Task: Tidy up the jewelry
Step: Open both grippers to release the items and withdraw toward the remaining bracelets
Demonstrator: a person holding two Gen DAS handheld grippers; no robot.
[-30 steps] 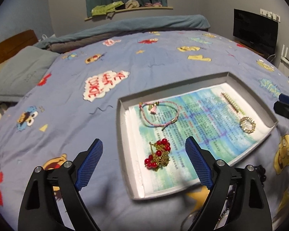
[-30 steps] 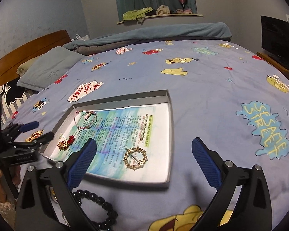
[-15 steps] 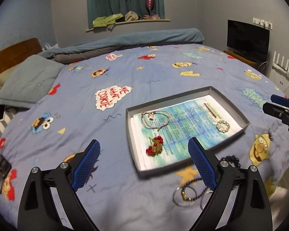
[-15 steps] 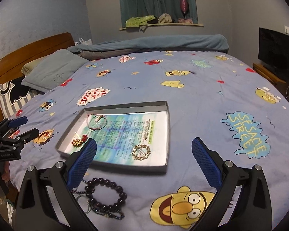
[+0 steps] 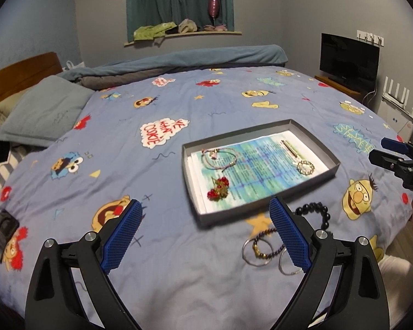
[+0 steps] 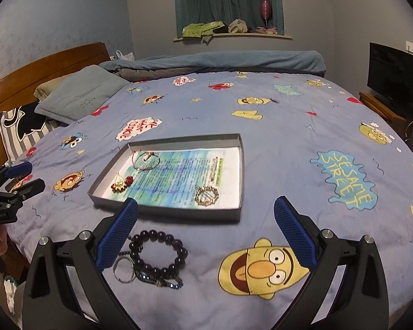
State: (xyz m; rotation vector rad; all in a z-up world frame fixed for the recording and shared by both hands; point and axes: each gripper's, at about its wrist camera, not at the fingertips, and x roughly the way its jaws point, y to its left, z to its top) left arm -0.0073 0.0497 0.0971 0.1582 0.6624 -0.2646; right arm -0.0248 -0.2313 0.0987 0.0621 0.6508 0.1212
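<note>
A grey tray (image 5: 320, 140) (image 6: 241, 165) lined with a printed sheet lies on the bed. In it are a red-bead gold piece (image 5: 219, 189) (image 6: 121, 183), a pink cord bracelet (image 5: 220, 158) (image 6: 146, 159), a thin bar clip (image 5: 290, 148) (image 6: 214, 169) and a gold ring brooch (image 5: 305, 167) (image 6: 206, 195). In front of the tray lie a black bead bracelet (image 5: 316, 211) (image 6: 158, 253), metal rings (image 5: 254, 250) (image 6: 122, 271) and a dark beaded strand (image 6: 158, 282). My left gripper (image 5: 205, 236) is open and empty. My right gripper (image 6: 206, 236) is open and empty, above the loose pieces.
The bed has a blue cartoon cover (image 6: 289, 126). A grey pillow (image 5: 44, 112) and wooden headboard (image 6: 41, 74) are at the left. A TV (image 5: 349, 57) stands on a stand at the right. A black object (image 5: 2, 229) lies at the bed's left edge.
Both grippers have pulled back and up from the tray, which now looks smaller. The loose bracelets and rings in front of the tray have come into view. Both stay open.
</note>
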